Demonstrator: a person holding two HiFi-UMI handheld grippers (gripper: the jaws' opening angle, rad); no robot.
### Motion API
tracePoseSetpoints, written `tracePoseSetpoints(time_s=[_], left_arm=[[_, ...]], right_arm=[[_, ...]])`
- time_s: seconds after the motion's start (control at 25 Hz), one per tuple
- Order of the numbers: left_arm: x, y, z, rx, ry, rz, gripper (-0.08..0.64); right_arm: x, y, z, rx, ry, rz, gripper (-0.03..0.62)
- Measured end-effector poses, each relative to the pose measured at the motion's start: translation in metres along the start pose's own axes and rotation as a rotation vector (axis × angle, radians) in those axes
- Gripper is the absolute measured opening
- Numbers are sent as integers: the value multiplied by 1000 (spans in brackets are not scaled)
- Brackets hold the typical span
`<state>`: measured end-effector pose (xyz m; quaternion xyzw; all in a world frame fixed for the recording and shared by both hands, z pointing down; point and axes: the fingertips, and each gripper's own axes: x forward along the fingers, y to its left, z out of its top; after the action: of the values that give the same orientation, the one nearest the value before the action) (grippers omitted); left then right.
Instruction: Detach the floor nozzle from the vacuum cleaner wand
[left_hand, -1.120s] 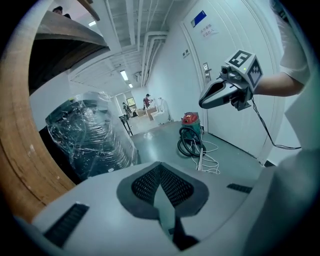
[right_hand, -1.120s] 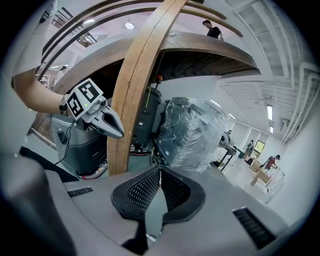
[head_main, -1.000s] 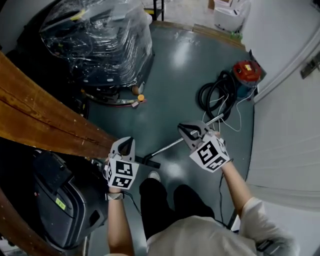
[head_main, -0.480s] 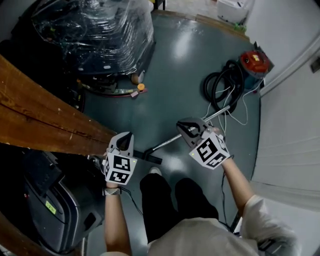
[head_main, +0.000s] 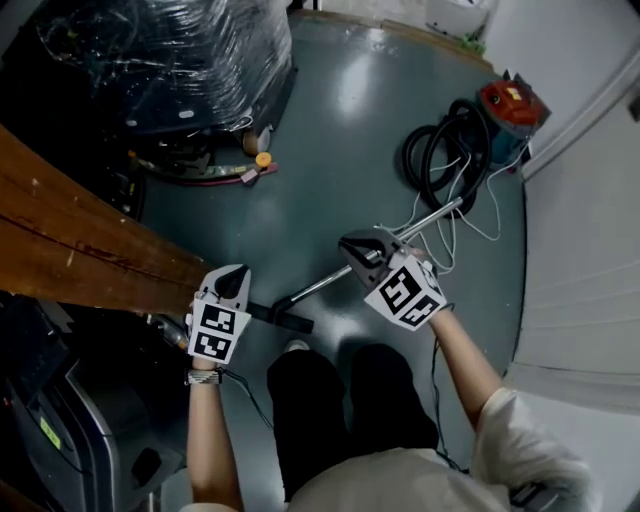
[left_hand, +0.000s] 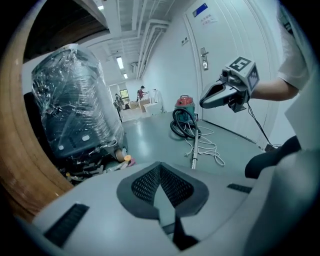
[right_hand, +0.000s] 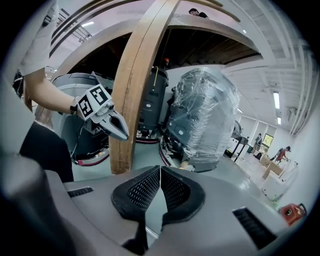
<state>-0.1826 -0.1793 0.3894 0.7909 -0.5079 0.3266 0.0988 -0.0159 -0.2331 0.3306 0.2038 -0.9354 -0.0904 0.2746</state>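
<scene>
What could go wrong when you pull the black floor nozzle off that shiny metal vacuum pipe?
Both the left gripper and the right gripper are shut and empty; lowered like that, they may knock the silver metal wand. A white cable lies tangled beside the wand and might snag. The black floor nozzle lies close to the person's shoe and could get stepped on.

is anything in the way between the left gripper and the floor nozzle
Nothing visible does. In the head view the floor nozzle lies on the floor just beside the left gripper, which is shut and empty, with no object showing between them.
</scene>
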Motion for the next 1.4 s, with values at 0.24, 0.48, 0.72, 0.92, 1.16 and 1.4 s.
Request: tracePoseSetpoints(time_s=[0.24, 0.48, 0.72, 0.92, 1.16, 1.4], left_arm=[[21, -14, -33, 11, -7, 10, 0], [28, -30, -54, 16, -18, 37, 0], [47, -46, -86, 44, 4, 3, 0], [66, -49, -112, 39, 14, -31, 0], [98, -44, -144, 2, 24, -33, 0], [129, -51, -169, 17, 21, -66, 0]], right_arm=[[13, 15, -45, 18, -10, 0, 29], [25, 28, -72, 11, -17, -1, 29], [50, 46, -105, 25, 9, 52, 29], [76, 58, -129, 49, 23, 86, 29], [113, 56, -149, 104, 14, 91, 29], [138, 59, -172, 59, 49, 113, 29]])
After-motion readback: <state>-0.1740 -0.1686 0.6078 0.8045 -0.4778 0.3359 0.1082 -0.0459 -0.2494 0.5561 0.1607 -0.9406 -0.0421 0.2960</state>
